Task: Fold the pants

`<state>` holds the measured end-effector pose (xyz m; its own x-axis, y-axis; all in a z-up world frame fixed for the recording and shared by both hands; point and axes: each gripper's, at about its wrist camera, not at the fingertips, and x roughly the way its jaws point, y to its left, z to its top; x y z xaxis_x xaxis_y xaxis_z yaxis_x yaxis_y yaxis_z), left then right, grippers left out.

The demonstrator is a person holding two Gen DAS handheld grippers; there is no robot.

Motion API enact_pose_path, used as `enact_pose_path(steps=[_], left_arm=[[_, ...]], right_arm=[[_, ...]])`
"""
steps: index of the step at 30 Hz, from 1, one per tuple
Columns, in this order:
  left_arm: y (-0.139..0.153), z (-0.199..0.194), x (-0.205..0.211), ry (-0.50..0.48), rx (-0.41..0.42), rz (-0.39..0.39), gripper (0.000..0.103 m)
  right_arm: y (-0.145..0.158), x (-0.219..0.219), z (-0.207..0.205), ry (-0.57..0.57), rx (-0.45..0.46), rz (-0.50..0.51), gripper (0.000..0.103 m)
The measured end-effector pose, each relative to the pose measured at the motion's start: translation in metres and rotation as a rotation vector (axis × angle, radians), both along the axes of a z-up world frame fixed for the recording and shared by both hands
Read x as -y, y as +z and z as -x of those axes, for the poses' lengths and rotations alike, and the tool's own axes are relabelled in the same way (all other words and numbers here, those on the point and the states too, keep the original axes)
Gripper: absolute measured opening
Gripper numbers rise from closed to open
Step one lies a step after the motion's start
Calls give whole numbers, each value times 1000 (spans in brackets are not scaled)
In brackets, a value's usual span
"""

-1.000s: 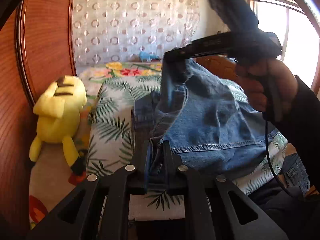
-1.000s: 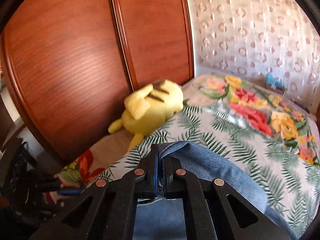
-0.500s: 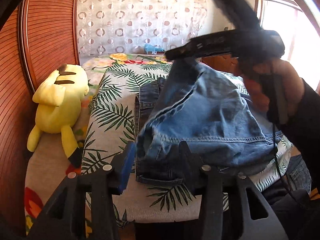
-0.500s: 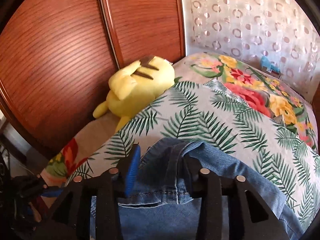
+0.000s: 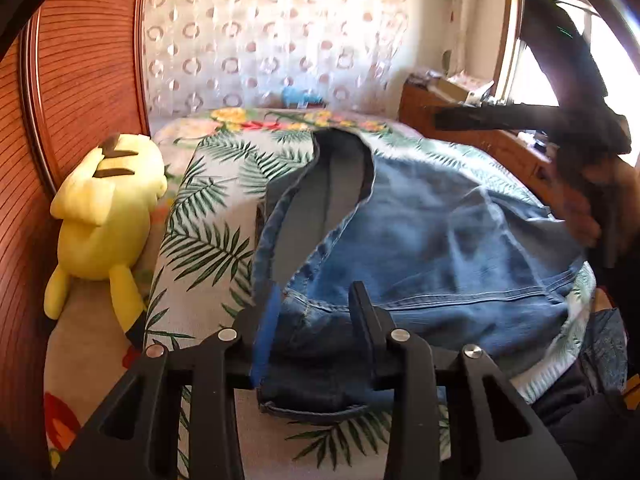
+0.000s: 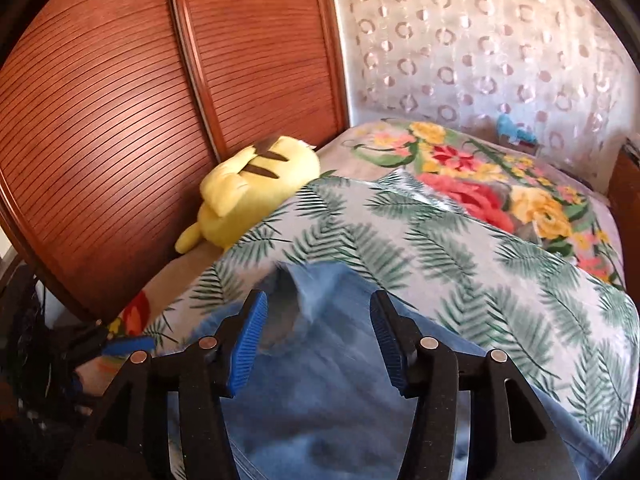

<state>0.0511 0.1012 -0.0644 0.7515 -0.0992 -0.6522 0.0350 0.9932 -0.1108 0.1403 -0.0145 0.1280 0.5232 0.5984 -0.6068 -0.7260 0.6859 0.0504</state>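
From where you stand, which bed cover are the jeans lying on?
The palm-leaf cover, white with green fronds. The jeans rest on it; the flowered blanket lies beyond them.

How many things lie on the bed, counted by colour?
Blue: 2, the jeans and a small blue toy near the curtain
Yellow: 1, the plush toy
Total: 3

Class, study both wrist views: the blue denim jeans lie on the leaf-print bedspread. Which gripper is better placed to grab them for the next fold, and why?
Probably left. The left gripper sits low with the blue denim jeans' edge between its closing jaws. The right gripper, seen from the left wrist, is up off the cloth, its jaws opening.
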Motion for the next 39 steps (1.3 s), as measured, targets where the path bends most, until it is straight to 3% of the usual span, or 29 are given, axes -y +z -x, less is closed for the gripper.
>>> enact_pose_path(steps=[5, 10, 14, 21, 32, 37, 39], left_arm=[[-13, -11, -4, 15, -43, 8, 37], [-24, -15, 1, 14, -78, 3, 36], [-22, -11, 5, 10, -70, -8, 11], [9, 20, 4, 38, 19, 0, 8], [-1, 25, 4, 63, -14, -18, 8], [-2, 26, 9, 57, -14, -29, 8], [-3, 27, 10, 58, -14, -31, 8]], right_arm=[[-33, 53, 14, -112, 38, 57, 56], [-80, 96, 20, -199, -10, 80, 56], [-104, 114, 22, -228, -59, 59, 56], [-105, 132, 43, -231, -85, -12, 55], [-98, 142, 94, -140, -103, 6, 55], [-106, 138, 100, -101, -130, 45, 33], [-108, 141, 102, -95, -142, 53, 13]])
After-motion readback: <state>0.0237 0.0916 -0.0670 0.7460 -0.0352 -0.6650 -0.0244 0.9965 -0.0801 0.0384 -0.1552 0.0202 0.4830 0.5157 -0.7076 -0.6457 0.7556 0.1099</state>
